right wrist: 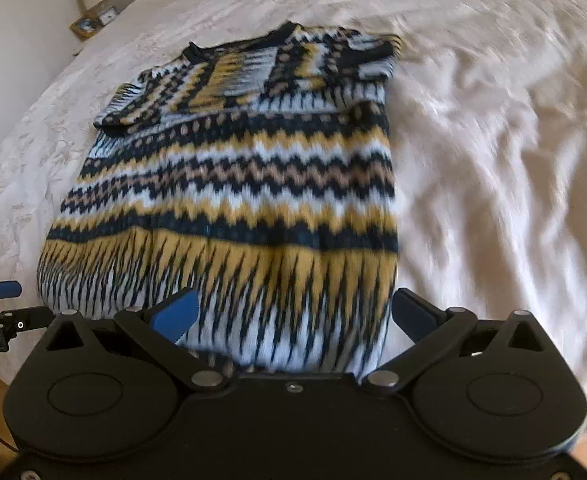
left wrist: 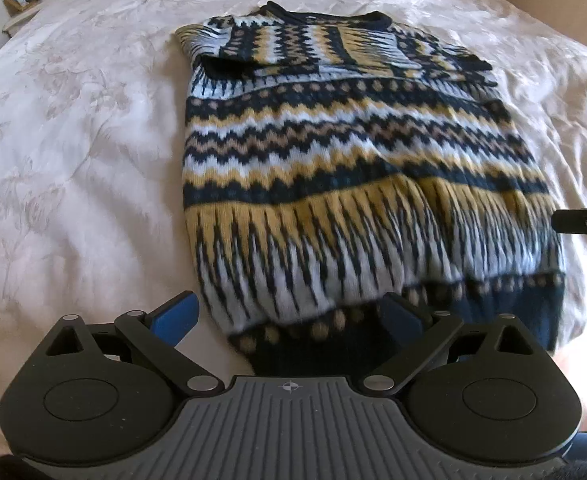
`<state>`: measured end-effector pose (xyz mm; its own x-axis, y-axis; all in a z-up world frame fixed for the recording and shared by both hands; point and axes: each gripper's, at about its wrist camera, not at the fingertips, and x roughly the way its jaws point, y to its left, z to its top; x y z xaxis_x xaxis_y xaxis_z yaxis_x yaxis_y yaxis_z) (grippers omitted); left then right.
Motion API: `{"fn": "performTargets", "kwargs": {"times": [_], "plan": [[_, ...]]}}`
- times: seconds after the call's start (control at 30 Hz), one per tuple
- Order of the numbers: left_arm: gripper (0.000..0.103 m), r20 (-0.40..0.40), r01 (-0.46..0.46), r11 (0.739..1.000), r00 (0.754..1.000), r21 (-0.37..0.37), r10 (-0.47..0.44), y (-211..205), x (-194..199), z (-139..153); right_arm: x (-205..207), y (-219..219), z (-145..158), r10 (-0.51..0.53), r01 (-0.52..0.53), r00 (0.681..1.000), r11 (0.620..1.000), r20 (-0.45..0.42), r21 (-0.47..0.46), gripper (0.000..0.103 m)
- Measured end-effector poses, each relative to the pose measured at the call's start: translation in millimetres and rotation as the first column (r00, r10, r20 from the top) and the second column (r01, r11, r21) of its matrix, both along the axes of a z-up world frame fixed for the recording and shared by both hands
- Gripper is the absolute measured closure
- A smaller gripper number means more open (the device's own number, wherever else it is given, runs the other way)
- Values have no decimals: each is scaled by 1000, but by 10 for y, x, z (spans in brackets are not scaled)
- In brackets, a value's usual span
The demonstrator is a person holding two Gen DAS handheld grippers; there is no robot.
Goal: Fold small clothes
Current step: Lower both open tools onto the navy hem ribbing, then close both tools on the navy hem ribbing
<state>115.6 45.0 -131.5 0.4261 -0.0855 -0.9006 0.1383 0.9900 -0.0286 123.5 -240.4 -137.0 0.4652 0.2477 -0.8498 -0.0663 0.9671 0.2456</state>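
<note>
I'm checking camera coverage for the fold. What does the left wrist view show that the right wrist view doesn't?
Only the left wrist view shows the sweater's dark navy ribbed hem and the open left gripper from behind.

Only the right wrist view shows the open right gripper from behind, and the crumpled bedding past the sweater's right edge.

Both show the navy, yellow and white patterned knit sweater with sleeves folded in, on the white floral bedspread.

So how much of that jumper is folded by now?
Partly. The patterned sweater lies on the white bedspread with both sleeves already folded in across the chest, leaving a neat rectangle. Right now the left gripper and right gripper stand open at the near hem, one towards each corner, gripping nothing. Still left, probably: pinching the hem and folding the bottom up towards the collar.
</note>
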Motion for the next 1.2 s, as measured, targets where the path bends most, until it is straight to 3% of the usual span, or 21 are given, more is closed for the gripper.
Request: {"fn": "performTargets", "kwargs": {"times": [0.53,0.73,1.2], "plan": [[5,21,-16,999,1000,-37,17,204,-460,-181,-779,167,52,-31,31,999,999,19,20,0],[5,6,-15,999,1000,-47,16,203,-420,-317,-752,126,-31,-46,45,999,998,18,51,0],[3,-45,-3,998,999,-59,0,88,-122,-618,-433,-17,-535,-73,85,992,989,-103,121,0]]}}
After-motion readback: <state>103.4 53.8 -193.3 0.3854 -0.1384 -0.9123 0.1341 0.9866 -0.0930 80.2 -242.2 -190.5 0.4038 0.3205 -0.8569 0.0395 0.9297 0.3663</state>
